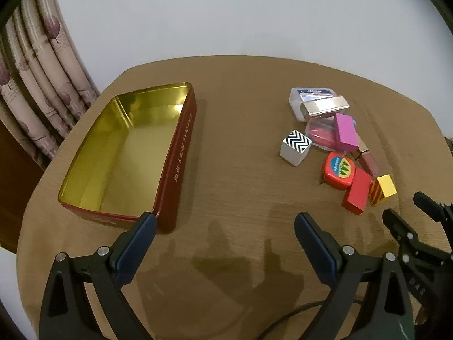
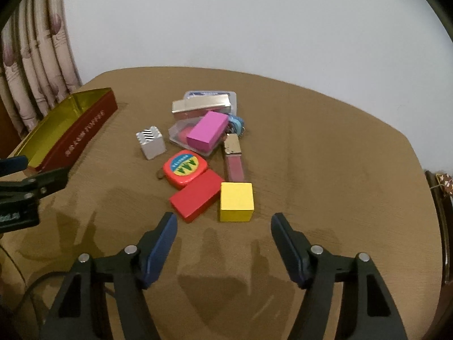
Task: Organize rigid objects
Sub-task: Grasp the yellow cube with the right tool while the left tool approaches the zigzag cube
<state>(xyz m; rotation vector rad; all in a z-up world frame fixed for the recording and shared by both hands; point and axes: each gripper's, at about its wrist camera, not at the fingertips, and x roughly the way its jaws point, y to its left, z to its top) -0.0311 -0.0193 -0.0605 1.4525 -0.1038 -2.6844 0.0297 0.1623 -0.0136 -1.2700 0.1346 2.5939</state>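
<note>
An open red tin (image 1: 181, 153) with a gold inside sits empty at the table's left; it also shows in the right wrist view (image 2: 85, 133). A pile of small objects lies to the right: a yellow cube (image 2: 236, 201), a red block (image 2: 196, 195), a red tape measure (image 2: 184, 170), a magenta block (image 2: 208, 131), a white zigzag cube (image 2: 151, 143), a pink lip gloss (image 2: 234, 160), a silver bar (image 2: 201, 104) and clear cases. My left gripper (image 1: 225, 222) is open and empty beside the tin's near corner. My right gripper (image 2: 223, 223) is open and empty just short of the yellow cube.
The round wooden table (image 1: 235, 175) ends at a white wall. Patterned curtains (image 1: 36, 65) hang at the left. A dark chair or furniture edge (image 2: 441, 212) stands at the far right. A cable (image 1: 283, 320) runs near the front edge.
</note>
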